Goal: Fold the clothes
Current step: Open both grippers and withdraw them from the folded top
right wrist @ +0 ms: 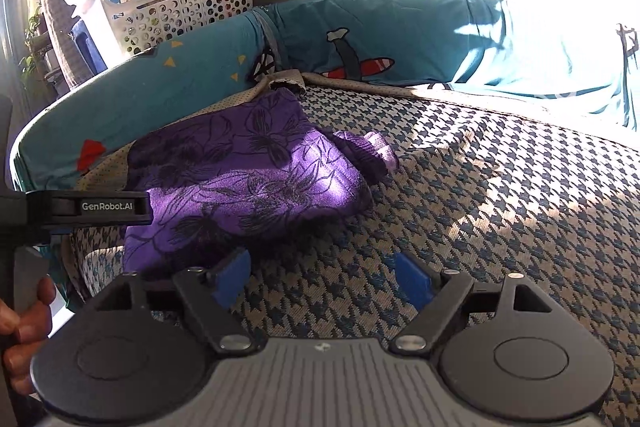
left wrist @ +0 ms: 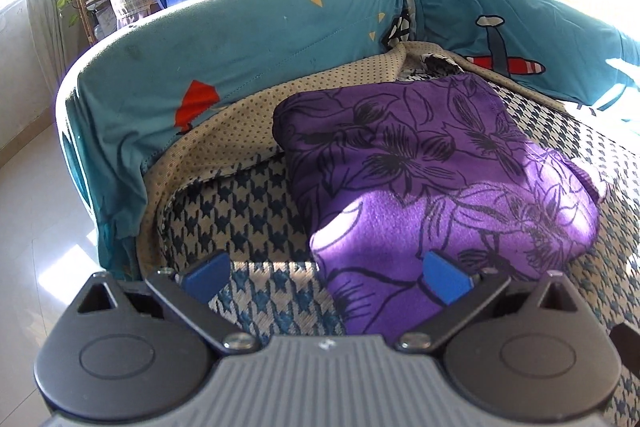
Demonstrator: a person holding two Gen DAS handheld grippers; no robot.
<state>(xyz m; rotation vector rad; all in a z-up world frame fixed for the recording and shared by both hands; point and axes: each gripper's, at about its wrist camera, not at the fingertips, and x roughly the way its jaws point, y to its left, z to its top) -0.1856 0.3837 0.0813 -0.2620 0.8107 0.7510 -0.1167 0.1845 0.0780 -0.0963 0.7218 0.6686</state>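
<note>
Purple garment point(left wrist: 420, 163), black line-drawn flower print, soft knit-looking fabric. Folded into a compact, puffy bundle, roughly rectangular. Lies flat on the houndstooth seat cover point(left wrist: 248, 215), far end up against the dotted beige fabric edge point(left wrist: 224, 131) at the corner. Centre to lower right of frame in left wrist view; left of centre in right wrist view point(right wrist: 240, 179). Ribbed cuff point(right wrist: 372, 151) sticks out loose from the bundle's right side. Part sunlit, part in shadow.
</note>
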